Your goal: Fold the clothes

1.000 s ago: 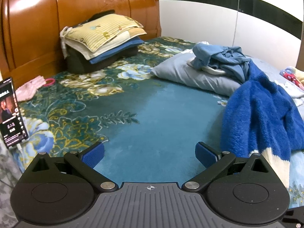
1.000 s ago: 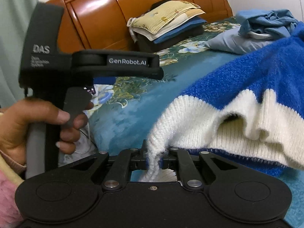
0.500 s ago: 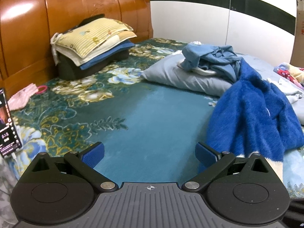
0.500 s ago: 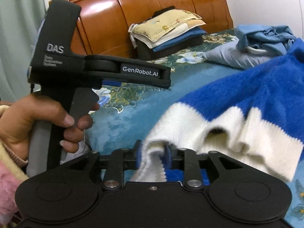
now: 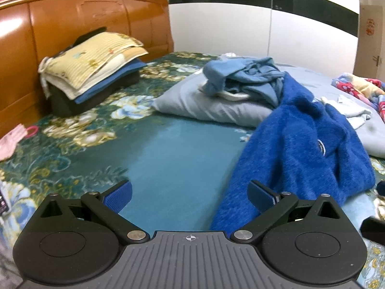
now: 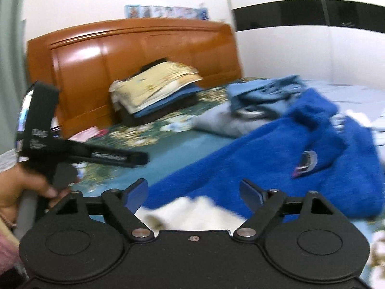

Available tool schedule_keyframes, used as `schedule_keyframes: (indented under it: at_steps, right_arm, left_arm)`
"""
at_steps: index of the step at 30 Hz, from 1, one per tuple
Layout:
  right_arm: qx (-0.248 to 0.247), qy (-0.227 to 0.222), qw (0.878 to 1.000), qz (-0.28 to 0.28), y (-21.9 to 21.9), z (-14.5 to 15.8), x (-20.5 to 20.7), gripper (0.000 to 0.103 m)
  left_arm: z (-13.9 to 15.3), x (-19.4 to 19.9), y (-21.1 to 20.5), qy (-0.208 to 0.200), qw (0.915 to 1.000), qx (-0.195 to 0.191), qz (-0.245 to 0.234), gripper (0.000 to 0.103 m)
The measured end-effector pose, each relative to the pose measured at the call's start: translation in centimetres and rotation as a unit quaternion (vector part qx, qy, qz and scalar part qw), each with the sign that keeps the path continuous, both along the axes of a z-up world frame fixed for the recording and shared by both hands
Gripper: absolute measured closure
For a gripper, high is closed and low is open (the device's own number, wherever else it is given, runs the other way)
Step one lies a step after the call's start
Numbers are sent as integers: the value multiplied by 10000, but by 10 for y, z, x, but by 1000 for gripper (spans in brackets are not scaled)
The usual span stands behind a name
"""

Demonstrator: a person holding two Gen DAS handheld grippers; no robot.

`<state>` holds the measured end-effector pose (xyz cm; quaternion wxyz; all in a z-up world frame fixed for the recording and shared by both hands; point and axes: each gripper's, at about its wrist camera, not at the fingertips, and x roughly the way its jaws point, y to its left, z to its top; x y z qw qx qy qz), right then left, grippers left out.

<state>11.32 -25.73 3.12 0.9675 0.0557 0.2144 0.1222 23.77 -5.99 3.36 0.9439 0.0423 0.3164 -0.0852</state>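
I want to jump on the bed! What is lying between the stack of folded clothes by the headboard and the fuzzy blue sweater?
In the left wrist view, between the folded stack and the blue sweater lies a grey pillow with crumpled light-blue clothes on it.

The bed (image 5: 173, 168) is wearing a teal floral cover and backing onto a wooden headboard (image 5: 72, 19). A folded stack (image 5: 91, 77) is sitting by the headboard, a grey pillow (image 5: 207, 106) is lying mid-bed with light blue clothes (image 5: 245, 79) bunching on it, and a blue sweater (image 5: 300, 149) is sprawling beside it. A pink cloth (image 5: 12, 137) is lying at the left edge
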Motion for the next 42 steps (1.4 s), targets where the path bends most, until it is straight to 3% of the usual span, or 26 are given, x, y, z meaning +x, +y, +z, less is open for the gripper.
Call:
schedule_keyframes:
  at_steps: [8,13,18,23,29,35,38,42]
  right_arm:
    - [-280,-52,9975,-651,-55,-7,11,1]
    - [-306,139,9939,-1048,-86,-23,26,1]
    - [-6,419,9864,-1590,-119,-45,49,1]
    - [498,857,9696,-2238,-151,-67,68,1]
    - [685,1157,9612,-2409,-160,-87,86,1]
    - [906,1409,9607,-2214,-150,-103,99,1]
    - [960,1504,9590,-2202,-142,-108,106,1]
    - [1160,1512,9562,-2223,-139,-111,114,12]
  left_arm:
    - [-7,17,-32,5,9997,12,-232,0]
    - [-16,31,-58,60,9990,-32,-439,0]
    - [-32,47,-89,210,9969,30,-756,0]
    - [-51,60,-114,365,9942,170,-995,0]
    - [-65,67,-118,525,9929,61,-1066,2]
    - [-70,69,-117,615,9916,-6,-1137,14]
    - [-71,70,-117,665,9906,-49,-1193,31]
    - [-69,71,-108,621,9913,-194,-1141,56]
